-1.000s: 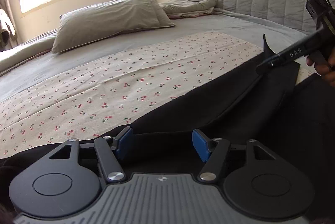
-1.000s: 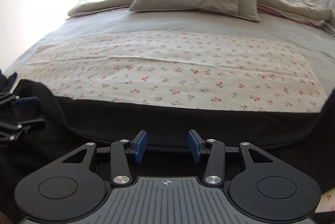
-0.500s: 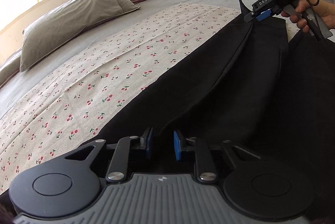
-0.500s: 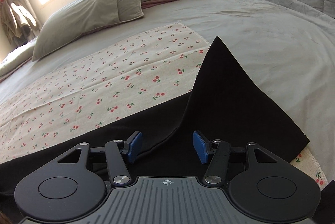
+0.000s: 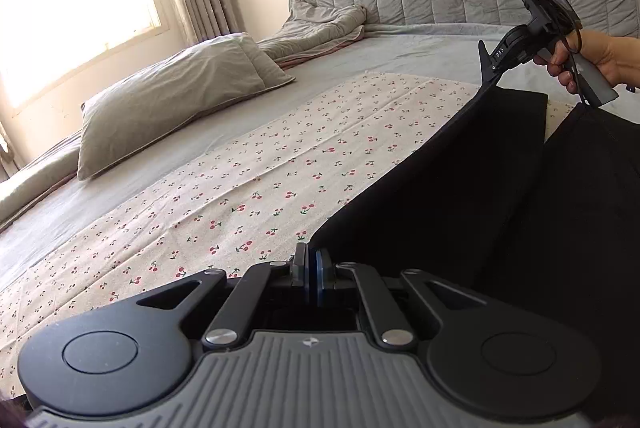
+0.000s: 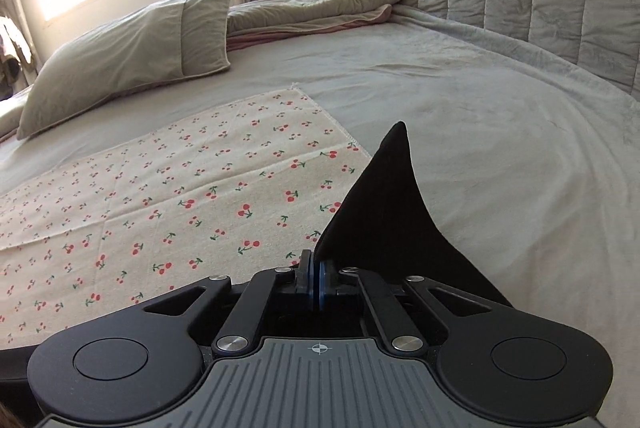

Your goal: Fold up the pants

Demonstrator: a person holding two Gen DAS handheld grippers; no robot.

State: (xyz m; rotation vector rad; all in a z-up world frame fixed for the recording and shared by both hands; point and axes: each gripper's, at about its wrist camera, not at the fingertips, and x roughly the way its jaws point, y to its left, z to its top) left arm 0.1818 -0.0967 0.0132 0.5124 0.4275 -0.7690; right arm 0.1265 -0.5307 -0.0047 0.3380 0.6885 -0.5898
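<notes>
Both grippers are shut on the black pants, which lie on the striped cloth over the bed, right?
Not striped. The cloth has a cherry print, as the right wrist view shows. Both the left gripper and the right gripper are shut on the black pants.

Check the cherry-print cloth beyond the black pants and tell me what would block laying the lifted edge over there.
Nothing visible blocks it. The cherry-print cloth lies flat and bare beyond the black pants; the pillow sits well beyond it. Both hand-held grippers, left and right, already pinch the fabric.
</notes>
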